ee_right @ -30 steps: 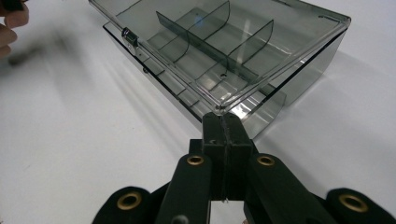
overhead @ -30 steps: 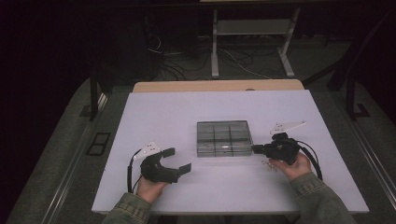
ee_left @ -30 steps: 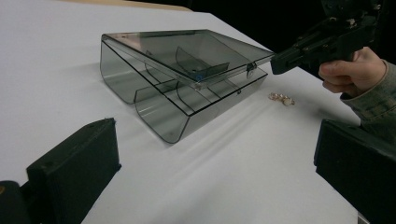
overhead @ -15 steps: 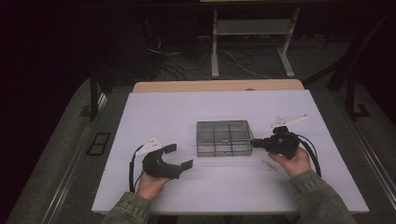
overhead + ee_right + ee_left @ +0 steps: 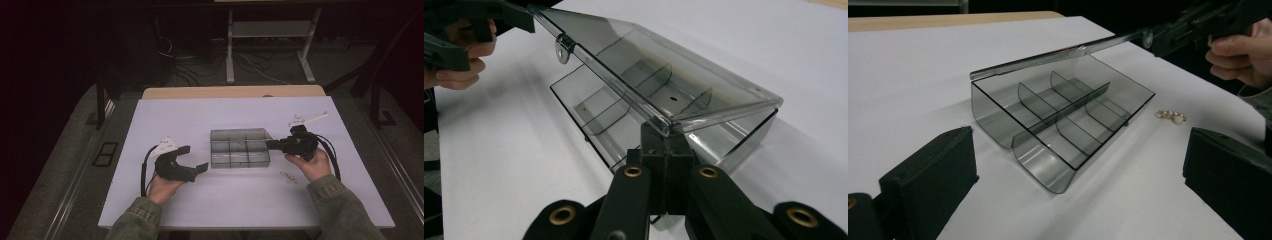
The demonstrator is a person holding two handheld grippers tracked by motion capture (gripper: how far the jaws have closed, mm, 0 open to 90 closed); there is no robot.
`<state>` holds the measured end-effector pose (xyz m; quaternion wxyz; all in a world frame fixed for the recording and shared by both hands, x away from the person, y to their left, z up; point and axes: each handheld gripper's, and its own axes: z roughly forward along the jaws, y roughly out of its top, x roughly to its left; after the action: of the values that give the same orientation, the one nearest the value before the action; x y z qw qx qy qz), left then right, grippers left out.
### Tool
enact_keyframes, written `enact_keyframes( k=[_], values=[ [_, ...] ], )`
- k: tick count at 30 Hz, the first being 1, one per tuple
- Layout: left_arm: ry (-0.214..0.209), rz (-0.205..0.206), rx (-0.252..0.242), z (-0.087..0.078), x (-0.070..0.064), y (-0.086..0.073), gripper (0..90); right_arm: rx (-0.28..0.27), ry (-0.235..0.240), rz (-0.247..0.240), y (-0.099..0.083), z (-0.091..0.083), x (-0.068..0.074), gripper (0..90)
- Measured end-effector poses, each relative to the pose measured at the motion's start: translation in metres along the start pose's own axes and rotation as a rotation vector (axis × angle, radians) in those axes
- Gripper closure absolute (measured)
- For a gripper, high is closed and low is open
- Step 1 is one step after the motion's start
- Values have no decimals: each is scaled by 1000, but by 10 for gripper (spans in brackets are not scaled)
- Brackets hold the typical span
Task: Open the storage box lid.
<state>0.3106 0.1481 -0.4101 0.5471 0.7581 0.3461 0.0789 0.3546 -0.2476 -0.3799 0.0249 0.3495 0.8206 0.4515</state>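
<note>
A smoky clear compartment box [image 5: 240, 156] sits mid-table, its dividers empty in the left gripper view [image 5: 1063, 125]. My right gripper [image 5: 270, 144] is shut on the front edge of the hinged lid [image 5: 664, 65], holding it tilted up above the base [image 5: 599, 115]; the pinch shows close up [image 5: 666, 137]. Left of the box my left gripper [image 5: 196, 157] stands open with nothing between its fingers, its two jaws framing the box [image 5: 1080, 165]. A small beaded piece of jewellery [image 5: 287, 176] lies on the table by the right hand [image 5: 1170, 116].
The white table top [image 5: 150, 125] has a wooden strip [image 5: 230, 92] along its far edge. Beyond it are dark floor, cables and a white desk frame [image 5: 270, 30]. Bare table surface lies in front of and behind the box.
The right gripper has lifted the lid from flat to tilted up. The left gripper has edged slightly toward the box, still open.
</note>
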Motion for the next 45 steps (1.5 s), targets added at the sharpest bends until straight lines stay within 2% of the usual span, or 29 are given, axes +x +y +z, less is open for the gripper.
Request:
enact_keyframes(
  k=[5, 12, 16, 23, 31, 33, 36, 40, 45],
  values=[
    [-3, 7, 3, 7, 7, 12, 28, 0, -3, -8, 8, 1, -2, 891],
    [-13, 46, 46, 22, 12, 34, 41, -1, 5, -12, 22, 0, -5, 891],
    [-16, 52, 59, 30, 18, 42, 57, -2, 3, -14, 30, 0, -8, 890],
    [-31, 53, 55, 42, 27, 52, 114, 2, 8, -5, 40, 3, -16, 890],
    [-37, 52, 31, 51, 35, 59, 221, -9, 21, 6, 49, 7, -22, 883],
    [-33, 67, 21, 52, 35, 61, 251, -6, 21, 13, 50, 7, -23, 883],
    [-21, 80, -19, 53, 35, 64, 307, -8, 16, 14, 53, 8, -24, 883],
    [2, 111, -27, 56, 35, 65, 413, -10, 12, 24, 54, 9, -26, 881],
    [-6, 107, -68, 56, 37, 66, 494, -12, 13, 42, 54, 13, -32, 881]
  ],
)
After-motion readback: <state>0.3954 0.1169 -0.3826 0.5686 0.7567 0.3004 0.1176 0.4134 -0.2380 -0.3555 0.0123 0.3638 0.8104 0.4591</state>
